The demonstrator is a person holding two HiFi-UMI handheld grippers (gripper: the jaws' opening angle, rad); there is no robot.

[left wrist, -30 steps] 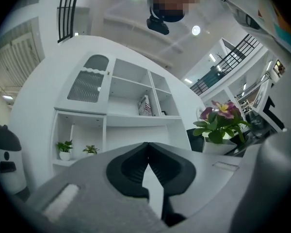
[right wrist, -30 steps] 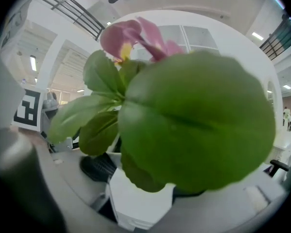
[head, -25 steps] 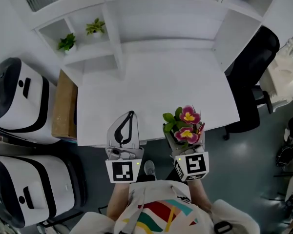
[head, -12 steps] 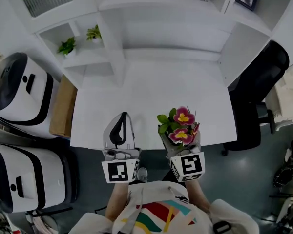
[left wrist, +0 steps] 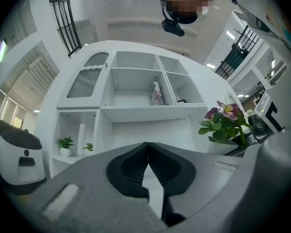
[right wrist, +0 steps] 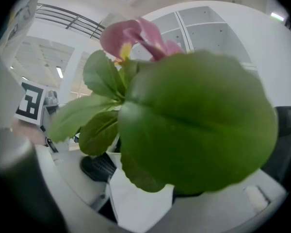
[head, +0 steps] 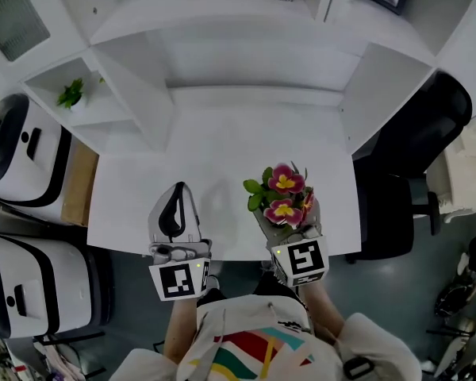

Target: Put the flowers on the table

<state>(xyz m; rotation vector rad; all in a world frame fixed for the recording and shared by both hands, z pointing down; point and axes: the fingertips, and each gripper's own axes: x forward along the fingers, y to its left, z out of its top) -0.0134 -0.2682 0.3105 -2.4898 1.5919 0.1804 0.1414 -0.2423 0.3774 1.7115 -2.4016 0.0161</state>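
A small white pot (right wrist: 140, 198) of pink flowers (head: 282, 197) with green leaves (right wrist: 194, 130) sits between the jaws of my right gripper (head: 284, 214), which is shut on the pot. In the head view the pot hangs over the front part of the white table (head: 222, 141), right of middle. The leaves fill most of the right gripper view and hide the pot's rim. My left gripper (head: 177, 189) is level beside it on the left, shut with nothing in it; its jaws meet at the tips (left wrist: 146, 147). The left gripper view shows the flowers (left wrist: 225, 123) at its right.
A white shelf unit stands behind the table, with small green plants (head: 71, 94) in a left compartment. A black chair (head: 416, 149) stands at the right. Two white and black machines (head: 24, 157) and a cardboard box (head: 75, 185) are at the left.
Both grippers have moved forward from the table's front edge to farther over its top. The flower pot travelled with the right gripper.
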